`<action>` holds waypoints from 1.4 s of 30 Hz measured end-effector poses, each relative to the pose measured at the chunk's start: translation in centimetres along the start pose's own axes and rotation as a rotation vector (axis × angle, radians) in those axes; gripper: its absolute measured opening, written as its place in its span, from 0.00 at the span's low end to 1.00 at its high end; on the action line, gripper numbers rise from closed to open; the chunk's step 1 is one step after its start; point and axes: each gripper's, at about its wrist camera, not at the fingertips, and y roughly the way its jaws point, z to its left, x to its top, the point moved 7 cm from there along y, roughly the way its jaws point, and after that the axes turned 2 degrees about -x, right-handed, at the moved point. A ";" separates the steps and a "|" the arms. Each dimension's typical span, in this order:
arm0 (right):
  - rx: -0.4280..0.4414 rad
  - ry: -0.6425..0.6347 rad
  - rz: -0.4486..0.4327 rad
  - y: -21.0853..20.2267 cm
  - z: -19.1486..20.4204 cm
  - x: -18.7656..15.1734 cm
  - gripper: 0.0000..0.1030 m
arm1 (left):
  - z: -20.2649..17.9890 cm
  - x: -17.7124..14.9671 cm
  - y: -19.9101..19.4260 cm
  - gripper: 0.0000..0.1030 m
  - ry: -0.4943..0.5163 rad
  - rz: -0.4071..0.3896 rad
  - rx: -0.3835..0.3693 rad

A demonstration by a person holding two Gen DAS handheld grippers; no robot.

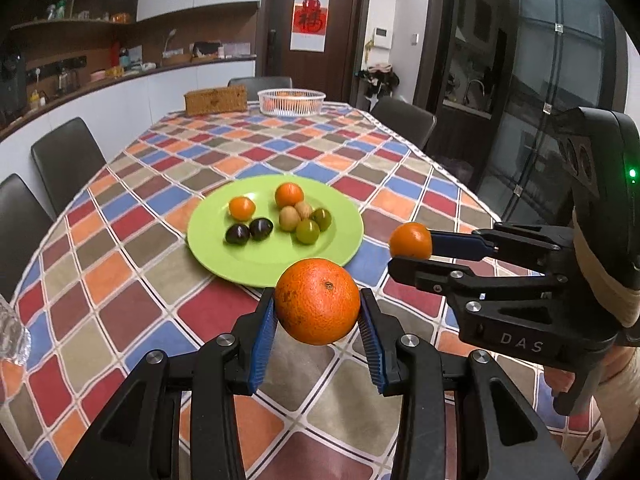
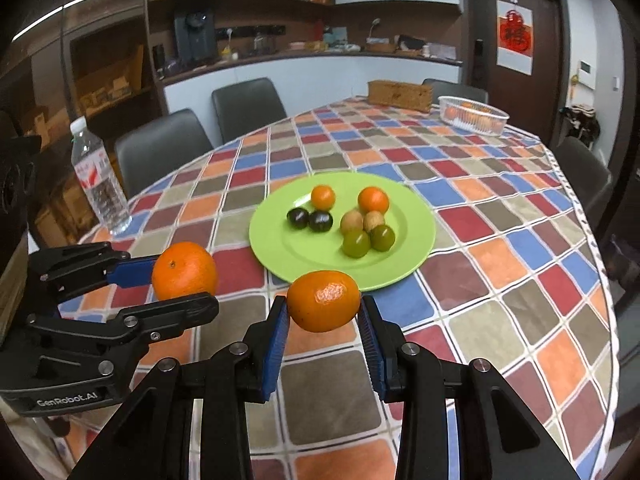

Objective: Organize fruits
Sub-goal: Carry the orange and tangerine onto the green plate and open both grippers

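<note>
My left gripper [image 1: 317, 308] is shut on a large orange [image 1: 317, 301] and holds it above the table, just short of the green plate [image 1: 332, 248]. It also shows in the right wrist view [image 2: 185, 278], holding that orange [image 2: 184, 270]. My right gripper [image 2: 323, 308] is shut on a smaller tangerine [image 2: 323, 301], also short of the plate [image 2: 416, 236]; it shows in the left wrist view [image 1: 410, 249] with its tangerine [image 1: 411, 241]. The plate holds two small oranges, two dark plums, two green fruits and two walnuts.
A white basket [image 1: 291, 101] with oranges and a wicker box [image 1: 215, 100] stand at the table's far end. A water bottle [image 2: 100, 178] stands near the table's left edge. Dark chairs surround the checkered tablecloth [image 1: 140, 280].
</note>
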 end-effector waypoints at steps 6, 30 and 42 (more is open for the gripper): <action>-0.035 0.040 -0.032 -1.6 0.4 0.7 0.35 | 0.6 1.0 -1.6 0.38 0.012 -0.039 0.005; -0.118 0.147 -0.072 0.8 0.7 4.3 0.35 | 5.2 5.2 1.4 0.38 0.026 -0.063 -0.052; -0.115 0.207 0.012 5.8 -0.3 3.4 0.35 | 7.3 4.8 7.5 0.38 0.028 0.032 -0.082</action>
